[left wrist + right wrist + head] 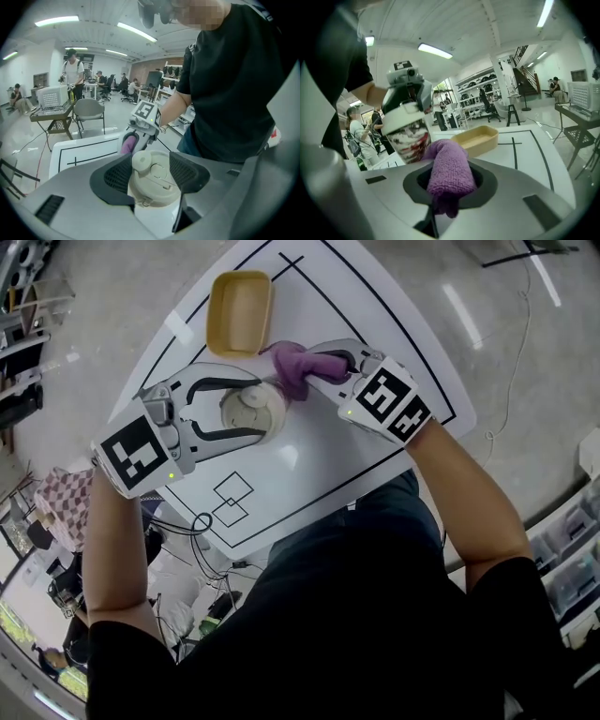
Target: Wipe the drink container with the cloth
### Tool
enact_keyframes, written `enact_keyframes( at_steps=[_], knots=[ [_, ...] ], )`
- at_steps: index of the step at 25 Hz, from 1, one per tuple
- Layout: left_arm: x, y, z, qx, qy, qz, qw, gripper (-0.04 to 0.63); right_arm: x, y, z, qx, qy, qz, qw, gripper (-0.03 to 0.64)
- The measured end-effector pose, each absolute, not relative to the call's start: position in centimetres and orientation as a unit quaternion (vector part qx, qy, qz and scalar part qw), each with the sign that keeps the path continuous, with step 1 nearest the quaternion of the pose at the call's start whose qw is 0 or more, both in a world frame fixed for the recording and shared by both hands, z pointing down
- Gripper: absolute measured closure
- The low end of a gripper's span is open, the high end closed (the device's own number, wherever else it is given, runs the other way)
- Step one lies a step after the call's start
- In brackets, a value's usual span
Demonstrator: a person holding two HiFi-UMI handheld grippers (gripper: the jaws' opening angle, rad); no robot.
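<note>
A cream drink container (251,410) with a lid stands between the jaws of my left gripper (246,409), which is shut on it just under the lid. Looking along the left gripper, the lid (152,176) fills the gap between the dark pads. In the right gripper view the cup (408,136) shows a red and black print on its side. My right gripper (302,365) is shut on a purple cloth (295,367), whose bunched end (447,169) reaches the cup's side at the far right.
A shallow yellow tray (240,312) lies on the white mat (319,465) just beyond the cup. Black lines and squares are printed on the mat. Past the table are chairs, desks and several people in a large room.
</note>
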State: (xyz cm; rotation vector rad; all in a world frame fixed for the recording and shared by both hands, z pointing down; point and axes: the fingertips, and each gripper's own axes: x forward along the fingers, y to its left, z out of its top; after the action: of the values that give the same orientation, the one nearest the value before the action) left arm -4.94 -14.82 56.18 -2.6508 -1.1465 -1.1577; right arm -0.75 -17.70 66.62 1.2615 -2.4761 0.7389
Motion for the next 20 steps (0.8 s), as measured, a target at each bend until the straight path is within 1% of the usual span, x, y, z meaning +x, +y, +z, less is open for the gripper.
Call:
enact_keyframes(
  at_steps=[2, 5, 12, 17, 20],
  knots=[
    [-5.0, -14.4, 56.2, -0.841, -0.385, -0.38, 0.024, 0.319, -0.7, -18.3, 64.1, 0.424, -0.866, 0.243, 0.102, 0.537],
    [-4.9, -13.9, 56.2, -0.829, -0.402, -0.387, 0.03, 0.319, -1.3, -18.8, 61.7, 0.397, -0.886, 0.224, 0.088, 0.536],
    [-5.1, -13.6, 56.4, -0.824, -0.41, -0.389, 0.035, 0.318, -2.8, -19.3, 62.7, 0.383, -0.888, 0.243, 0.075, 0.538],
    [-5.2, -13.6, 56.6, -0.825, -0.411, -0.386, 0.032, 0.318, -3.4, -19.9, 67.3, 0.395, -0.873, 0.265, 0.107, 0.54],
    [-5.2, -13.6, 56.4, -0.826, -0.413, -0.384, 0.029, 0.318, -3.8, -20.1, 69.7, 0.394, -0.867, 0.267, 0.15, 0.54]
  ],
)
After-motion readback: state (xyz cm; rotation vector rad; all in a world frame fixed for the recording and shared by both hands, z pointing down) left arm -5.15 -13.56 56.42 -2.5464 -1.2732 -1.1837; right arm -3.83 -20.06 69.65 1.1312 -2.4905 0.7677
